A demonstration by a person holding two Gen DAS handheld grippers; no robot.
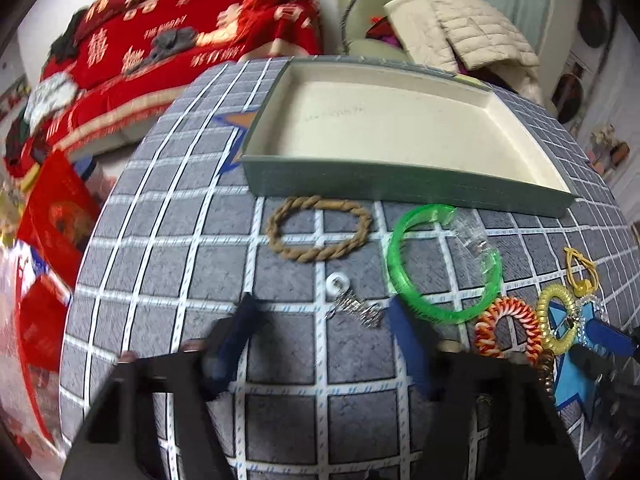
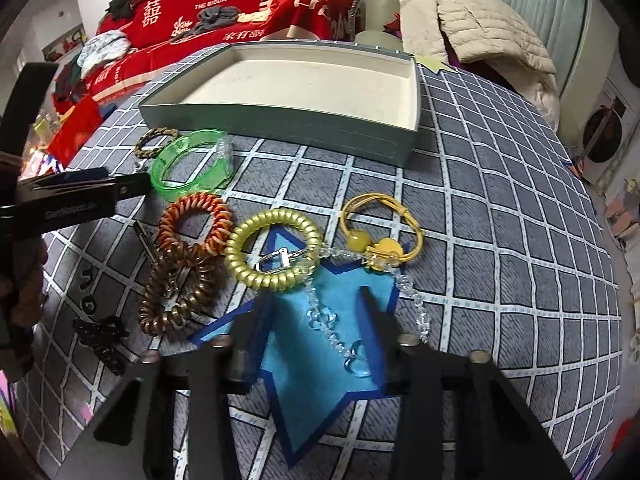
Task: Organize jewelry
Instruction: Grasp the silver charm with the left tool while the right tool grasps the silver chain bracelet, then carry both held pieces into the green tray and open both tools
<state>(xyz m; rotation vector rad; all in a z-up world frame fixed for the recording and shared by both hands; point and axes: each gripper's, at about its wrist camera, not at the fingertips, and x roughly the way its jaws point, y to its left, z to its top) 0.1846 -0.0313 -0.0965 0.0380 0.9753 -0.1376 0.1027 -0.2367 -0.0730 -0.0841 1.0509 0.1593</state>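
An empty cream-lined grey box (image 1: pixel 400 176) (image 2: pixel 280 128) sits at the back of the table. In front lie a brown rope bracelet (image 1: pixel 320 229), a green plastic bangle (image 1: pixel 440 264) (image 2: pixel 192 166), a silver charm (image 1: pixel 352 300), an orange coil band (image 2: pixel 194 220), a gold coil band (image 2: pixel 274 254), a bronze coil band (image 2: pixel 176 284), a yellow bead band (image 2: pixel 380 228) and a clear crystal chain (image 2: pixel 324 320). My left gripper (image 1: pixel 324 312) is open around the silver charm. My right gripper (image 2: pixel 316 300) is open over the crystal chain on the blue star.
The table has a grey grid cloth (image 2: pixel 500 240). A black hair clip (image 2: pixel 102 340) lies at the left front. A red bedspread (image 1: pixel 160 48) and a beige jacket (image 2: pixel 488 28) lie beyond the table. The left gripper shows in the right wrist view (image 2: pixel 80 200).
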